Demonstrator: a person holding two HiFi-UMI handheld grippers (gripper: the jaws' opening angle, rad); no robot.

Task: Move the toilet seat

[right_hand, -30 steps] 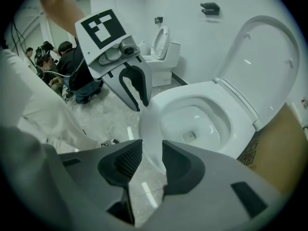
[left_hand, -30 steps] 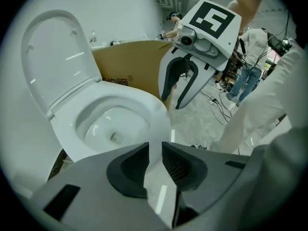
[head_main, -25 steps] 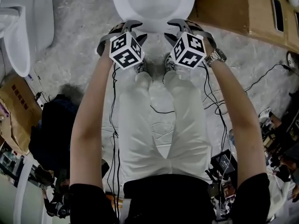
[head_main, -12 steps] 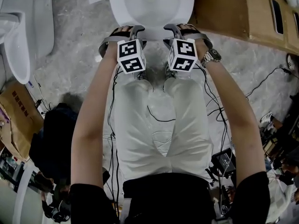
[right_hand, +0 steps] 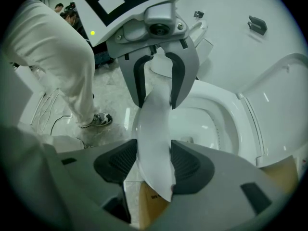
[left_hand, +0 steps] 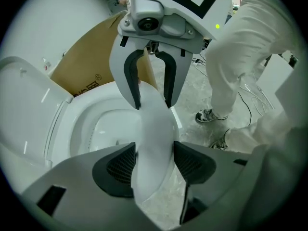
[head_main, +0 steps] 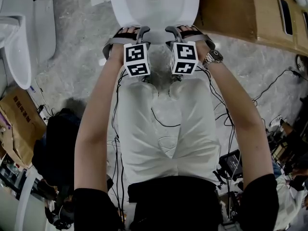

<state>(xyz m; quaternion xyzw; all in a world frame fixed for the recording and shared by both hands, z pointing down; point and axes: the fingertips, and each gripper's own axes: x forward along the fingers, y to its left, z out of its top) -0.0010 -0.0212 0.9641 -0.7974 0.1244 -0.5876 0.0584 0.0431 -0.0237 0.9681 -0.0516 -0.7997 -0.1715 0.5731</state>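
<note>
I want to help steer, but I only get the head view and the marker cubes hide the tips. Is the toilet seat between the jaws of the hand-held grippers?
Observer: Yes. In the left gripper view, the front rim of the toilet seat runs between the jaws of the left hand-held gripper. Those jaws have just been opening.
Operator: And the other one?
Observer: The right hand-held gripper straddles the same rim, and its jaws have just been opening too.
Operator: Is the lid up?
Observer: Yes, the lid stands raised behind the bowl.
</note>
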